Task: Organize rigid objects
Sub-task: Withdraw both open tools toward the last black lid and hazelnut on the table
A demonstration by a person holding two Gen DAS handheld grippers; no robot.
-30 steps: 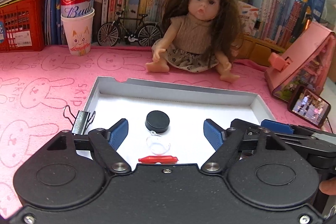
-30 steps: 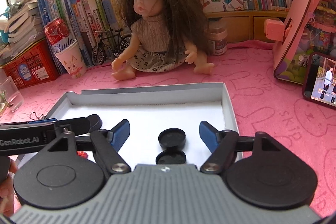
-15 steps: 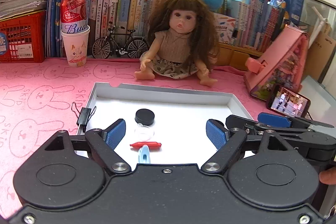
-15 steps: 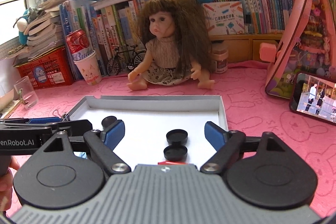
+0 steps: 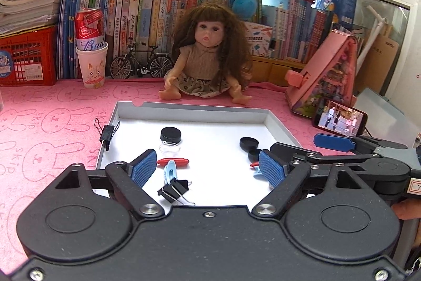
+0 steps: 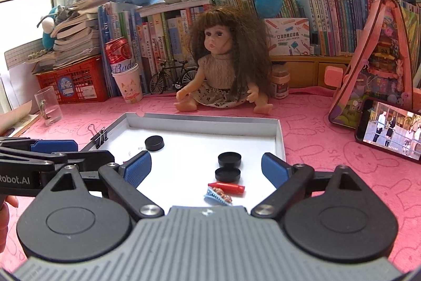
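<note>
A white tray [image 5: 189, 114] lies on the pink mat. It holds a black cap [image 5: 171, 134], a clear lid [image 5: 169, 148], a red piece [image 5: 173, 161], a light blue clip [image 5: 171, 171] and a black binder clip [image 5: 175, 191]. Two more black caps [image 6: 229, 159] lie on its right side, with a red piece [image 6: 226, 187] and a small blue item [image 6: 218, 195] in front of them. My left gripper [image 5: 208, 170] hangs open above the near part of the tray, holding nothing. My right gripper [image 6: 206, 170] is beside it; its jaws are opening with nothing gripped.
Another binder clip [image 5: 106, 133] sits on the tray's left rim. A doll [image 5: 208, 57] sits just behind the tray. A cup with a can [image 5: 90, 54] and a toy bicycle [image 5: 142, 65] stand at the back. A phone [image 6: 389, 128] and pink toy house [image 6: 373, 62] are right, a glass [image 6: 48, 107] left.
Both grippers have drawn back and risen from the tray, so more of its contents show near their fingers. Both pairs of jaws stand wider than before.
</note>
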